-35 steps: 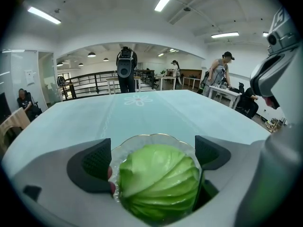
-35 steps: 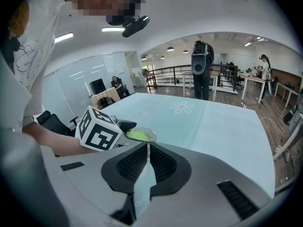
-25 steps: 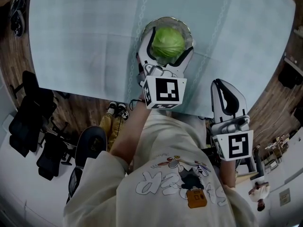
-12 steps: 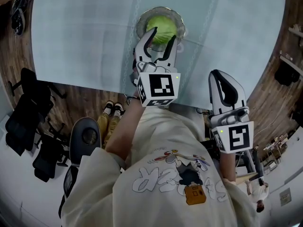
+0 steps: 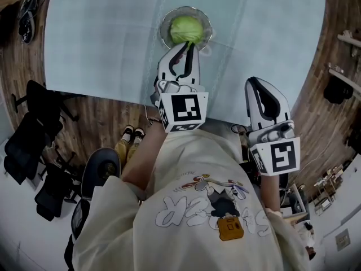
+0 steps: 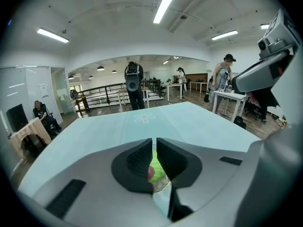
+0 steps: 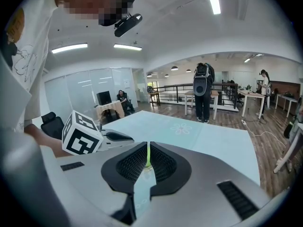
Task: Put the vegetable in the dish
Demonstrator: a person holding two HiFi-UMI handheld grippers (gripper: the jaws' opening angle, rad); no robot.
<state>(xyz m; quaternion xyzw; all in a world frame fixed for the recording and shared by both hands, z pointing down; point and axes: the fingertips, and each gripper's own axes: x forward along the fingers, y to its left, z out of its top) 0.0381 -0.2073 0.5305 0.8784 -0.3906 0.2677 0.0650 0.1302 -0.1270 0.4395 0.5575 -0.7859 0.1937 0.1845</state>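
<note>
My left claw [image 5: 188, 46] is closing, its jaws nearly together with nothing between them. Its tips sit just below the glass dish [image 5: 164, 31] at the upper centre of the head view. The green cabbage [image 5: 186, 29] lies in that dish on the pale desk [image 5: 96, 44]. My right claw [image 5: 253, 83], at centre right, is pinched together and empty, near the desk's lower edge.

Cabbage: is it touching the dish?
Touching. The head view shows the cabbage sitting down inside the glass dish, with the dish's rim showing around it.
</note>
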